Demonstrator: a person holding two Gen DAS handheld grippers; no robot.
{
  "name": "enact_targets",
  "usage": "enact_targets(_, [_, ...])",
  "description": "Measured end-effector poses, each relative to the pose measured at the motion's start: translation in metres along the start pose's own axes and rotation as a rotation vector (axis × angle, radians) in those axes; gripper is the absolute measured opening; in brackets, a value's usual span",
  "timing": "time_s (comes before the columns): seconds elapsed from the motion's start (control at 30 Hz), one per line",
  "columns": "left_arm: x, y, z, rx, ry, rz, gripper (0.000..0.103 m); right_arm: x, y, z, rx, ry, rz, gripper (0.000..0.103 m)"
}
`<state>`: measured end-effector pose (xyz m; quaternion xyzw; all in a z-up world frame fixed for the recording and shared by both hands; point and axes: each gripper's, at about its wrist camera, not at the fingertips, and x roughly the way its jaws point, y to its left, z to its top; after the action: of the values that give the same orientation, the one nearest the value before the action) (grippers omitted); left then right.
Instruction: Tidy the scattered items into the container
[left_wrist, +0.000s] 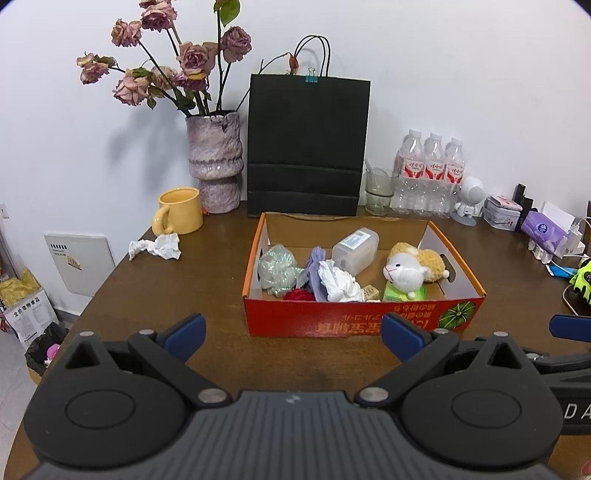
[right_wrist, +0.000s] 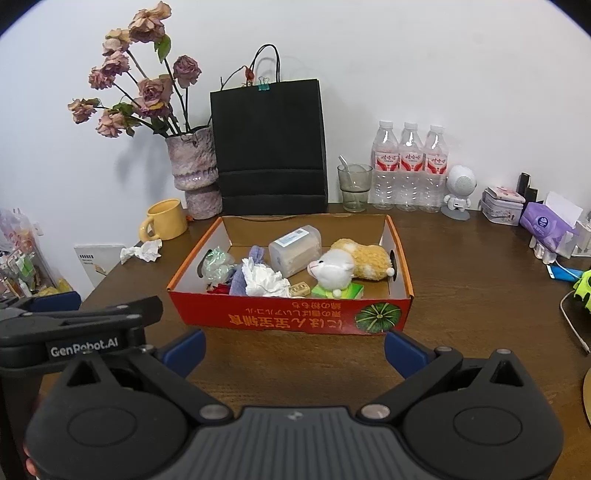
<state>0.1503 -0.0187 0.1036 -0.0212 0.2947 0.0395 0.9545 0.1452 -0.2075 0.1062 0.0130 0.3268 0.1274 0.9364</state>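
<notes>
Your landmark is the red cardboard box (left_wrist: 364, 317), open-topped, in the middle of the brown tabletop (left_wrist: 177, 288). Well to its left lies a crumpled white tissue (left_wrist: 157, 248), loose on the tabletop, just in front of a yellow mug (left_wrist: 179, 210). Inside the box, from left to right, you have a shiny green scrunched ball (left_wrist: 277, 268), a red item (left_wrist: 298, 295), a purple cloth (left_wrist: 316, 275), a second crumpled tissue (left_wrist: 340, 281), a clear plastic container (left_wrist: 355, 250) towards the back, and a plush sheep (left_wrist: 412, 271) resting on a green pack (left_wrist: 404, 293). Behind the box stands a black paper bag (left_wrist: 308, 144). In front of the box, your left tool (left_wrist: 293, 334) hovers with its blue pads spread wide, empty. Beside it, your right tool (right_wrist: 293, 349) is likewise wide apart and holds nothing.
</notes>
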Motion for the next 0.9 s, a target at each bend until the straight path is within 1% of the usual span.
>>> enact_targets(0.9, [0.0035,-0.0030,-0.0054,0.008,0.029,-0.022,0.103,-0.0016,-0.0036,-0.0057,0.022,0.016,0.003,0.103])
